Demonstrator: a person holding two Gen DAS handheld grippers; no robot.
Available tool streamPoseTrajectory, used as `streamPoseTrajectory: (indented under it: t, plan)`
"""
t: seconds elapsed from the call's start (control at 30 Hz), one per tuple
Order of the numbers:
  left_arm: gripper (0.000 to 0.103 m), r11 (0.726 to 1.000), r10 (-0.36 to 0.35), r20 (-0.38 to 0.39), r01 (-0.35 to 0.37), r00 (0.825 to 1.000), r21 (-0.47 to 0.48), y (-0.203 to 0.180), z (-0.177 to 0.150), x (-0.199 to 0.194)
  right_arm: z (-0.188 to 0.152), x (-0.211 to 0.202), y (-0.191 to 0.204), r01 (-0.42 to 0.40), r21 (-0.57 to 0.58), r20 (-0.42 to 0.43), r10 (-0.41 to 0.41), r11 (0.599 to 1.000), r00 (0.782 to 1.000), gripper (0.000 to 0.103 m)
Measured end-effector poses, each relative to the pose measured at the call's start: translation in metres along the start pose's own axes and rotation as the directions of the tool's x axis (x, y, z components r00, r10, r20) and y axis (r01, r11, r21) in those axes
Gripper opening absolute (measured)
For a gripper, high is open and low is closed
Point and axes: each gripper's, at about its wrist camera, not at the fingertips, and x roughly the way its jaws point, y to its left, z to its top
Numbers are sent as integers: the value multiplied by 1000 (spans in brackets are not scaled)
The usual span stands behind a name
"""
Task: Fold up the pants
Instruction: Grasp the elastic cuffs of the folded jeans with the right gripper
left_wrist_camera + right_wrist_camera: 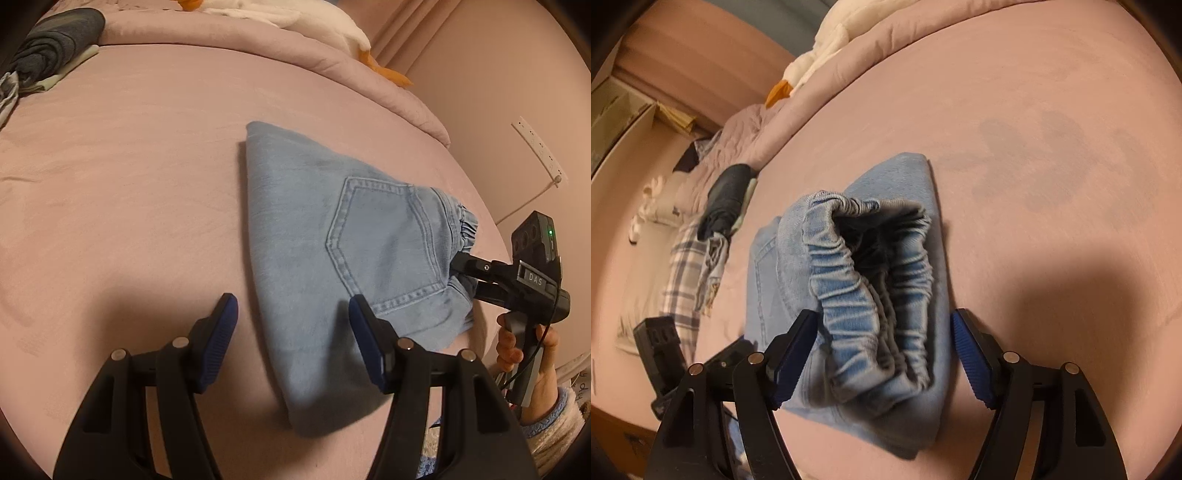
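Right hand-held gripper [884, 354] fingertips behind pants [332, 240]

Folded pants [325, 236] on bed [129, 166]; clothes pile [55, 40] at far left corner; plush toy [295, 18] on duvet [332, 62] behind

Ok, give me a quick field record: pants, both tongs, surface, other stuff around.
pants: light blue jeans, folded into a compact stack, back pocket up
waistband: elastic waistband bunched, facing the right tongs
left tongs: left tongs open, at the stack's near edge, gripping nothing
right tongs: right tongs open, pads either side of the waistband, not pressing
surface: pink bed sheet
other: dark folded clothes at far corner
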Motion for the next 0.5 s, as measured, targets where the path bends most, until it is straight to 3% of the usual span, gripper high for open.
streamPoseTrajectory:
  t: [0.5]
  plan:
    - [69,998,-39,-15,39,999,53,-8,15,20,14,9,-4,-67,-53,-47,65,996,997,75]
